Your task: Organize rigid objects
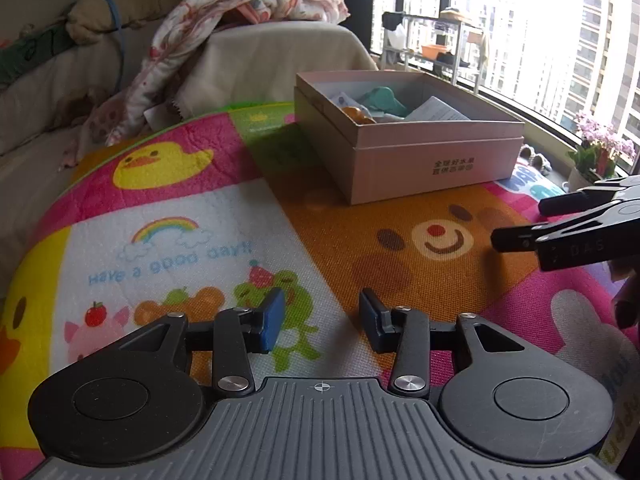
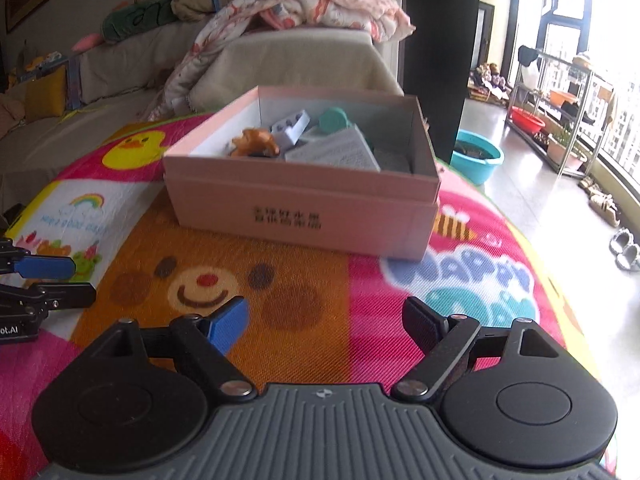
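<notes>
A pink cardboard box stands on the colourful play mat. Inside it lie an orange toy, a grey block, a teal piece and a grey booklet. The same box sits ahead and to the right in the left wrist view. My left gripper hangs open over the mat with nothing between its blue pads. My right gripper is open wide and empty, short of the box. Each gripper shows at the edge of the other's view, the right gripper and the left gripper.
A sofa with a flowered blanket stands behind the mat. A teal basin, a metal rack and slippers are on the floor to the right. Potted flowers stand by the window.
</notes>
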`<state>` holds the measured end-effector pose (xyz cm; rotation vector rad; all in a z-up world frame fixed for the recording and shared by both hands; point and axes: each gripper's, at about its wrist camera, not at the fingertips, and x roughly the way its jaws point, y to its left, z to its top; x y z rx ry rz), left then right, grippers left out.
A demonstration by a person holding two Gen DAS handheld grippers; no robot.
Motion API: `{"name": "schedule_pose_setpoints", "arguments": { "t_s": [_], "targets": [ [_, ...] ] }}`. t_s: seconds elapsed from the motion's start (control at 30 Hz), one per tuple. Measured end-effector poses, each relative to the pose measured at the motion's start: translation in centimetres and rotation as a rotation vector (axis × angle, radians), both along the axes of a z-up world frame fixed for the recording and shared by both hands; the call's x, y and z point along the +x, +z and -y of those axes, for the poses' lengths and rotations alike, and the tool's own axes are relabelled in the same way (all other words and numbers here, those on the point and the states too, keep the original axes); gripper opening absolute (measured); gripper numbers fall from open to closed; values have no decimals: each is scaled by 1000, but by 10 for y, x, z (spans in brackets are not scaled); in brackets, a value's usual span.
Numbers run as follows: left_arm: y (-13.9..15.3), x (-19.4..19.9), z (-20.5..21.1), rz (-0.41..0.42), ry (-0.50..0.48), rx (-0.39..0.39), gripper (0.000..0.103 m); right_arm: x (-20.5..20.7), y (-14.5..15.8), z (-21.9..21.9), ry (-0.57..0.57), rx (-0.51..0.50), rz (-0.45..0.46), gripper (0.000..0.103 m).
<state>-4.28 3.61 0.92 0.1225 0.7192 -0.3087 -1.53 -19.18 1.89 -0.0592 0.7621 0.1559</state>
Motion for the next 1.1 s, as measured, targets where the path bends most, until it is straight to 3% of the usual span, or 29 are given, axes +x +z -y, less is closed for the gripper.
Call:
{"name": "schedule_pose_setpoints", "arguments": {
  "t_s": [0.1, 0.13, 0.17, 0.27, 0.6, 1.1],
  "targets": [
    [-2, 4, 0, -12, 22, -71, 56, -1, -10, -3, -31, -8, 11, 98],
    [-2, 5, 3, -12, 10, -93, 68, 1, -11, -3, -46, -13, 6, 103],
    [-3, 7, 8, -11, -9, -90, 79, 3, -12, -1, -62, -5, -1, 103],
    [-5, 7, 21, -3, -21, -60, 92, 6, -13, 4, -78, 18, -6, 103],
    [-9, 22, 42, 44, 195, -24, 93, -1, -19, 5, -93, 21, 59, 103],
    [-9, 24, 41, 47, 208, -22, 94, 3, -20, 4, -121, 19, 68, 103]
  ]
}}
